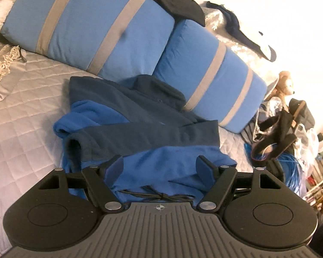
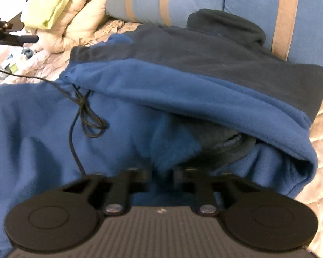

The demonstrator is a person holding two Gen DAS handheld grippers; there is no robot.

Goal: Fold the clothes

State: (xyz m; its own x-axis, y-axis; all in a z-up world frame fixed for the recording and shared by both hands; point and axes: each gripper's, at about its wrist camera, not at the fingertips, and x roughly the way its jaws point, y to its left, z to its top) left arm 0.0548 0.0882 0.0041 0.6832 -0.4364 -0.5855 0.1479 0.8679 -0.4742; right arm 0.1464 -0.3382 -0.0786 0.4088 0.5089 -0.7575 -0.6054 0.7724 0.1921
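**Mid-fold on the fleece, one side pinched, one side let go**

So the blue fleece jacket (image 1: 140,129) is lying on the quilted bedspread (image 1: 21,111), collar end pushed up against the striped blue pillows (image 1: 86,28). Both sleeves look folded in across the body already, which is why it sits in that chunky layered stack.

My left gripper (image 1: 161,167) hangs over the lower part with its jaws wide apart and nothing between them, so it has let go. I'd say it's clear of the cloth so the folded layer can settle flat.

My right gripper (image 2: 161,176) is low at the hem end, jaws drawn nearly together. The view's blurry, but it looks like they're pinching the light blue fabric there, probably to bring the bottom up toward the collar.

There's a thin black cord (image 2: 86,116) looped on the fleece. Could get folded in if I'm sloppy.
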